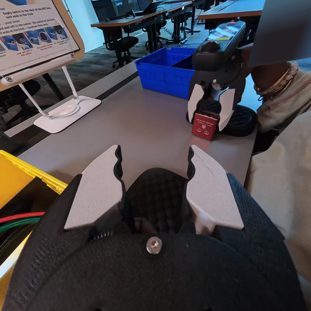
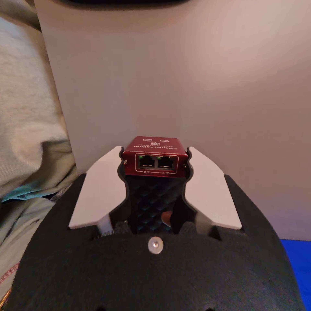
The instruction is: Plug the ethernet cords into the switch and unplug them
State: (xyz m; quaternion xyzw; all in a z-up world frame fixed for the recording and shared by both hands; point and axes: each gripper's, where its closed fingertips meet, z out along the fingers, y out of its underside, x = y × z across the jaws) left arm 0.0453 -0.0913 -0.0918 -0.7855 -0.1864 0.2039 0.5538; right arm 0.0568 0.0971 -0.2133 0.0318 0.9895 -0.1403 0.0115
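Note:
The red switch (image 2: pixel 155 145) is a small metal box with two empty ports facing the right wrist camera. My right gripper (image 2: pixel 155 149) is shut on it, one finger on each side. In the left wrist view the switch (image 1: pixel 204 129) stands on end on the grey table (image 1: pixel 134 117), ports up, between the fingers of the right gripper (image 1: pixel 206 125), which points down. My left gripper (image 1: pixel 154 148) is open and empty, low over the near table. Red and green ethernet cords (image 1: pixel 16 219) lie in a yellow bin (image 1: pixel 25 168) at the left; their plugs are hidden.
A blue bin (image 1: pixel 165 74) sits at the table's far edge behind the switch. A tilted instruction sign (image 1: pixel 33 33) on a white base (image 1: pixel 67 112) stands at the far left. A person's pale sleeve (image 1: pixel 277 168) fills the right side. Desks and chairs stand beyond. My hands' fingertips stand some 25 centimeters from each other.

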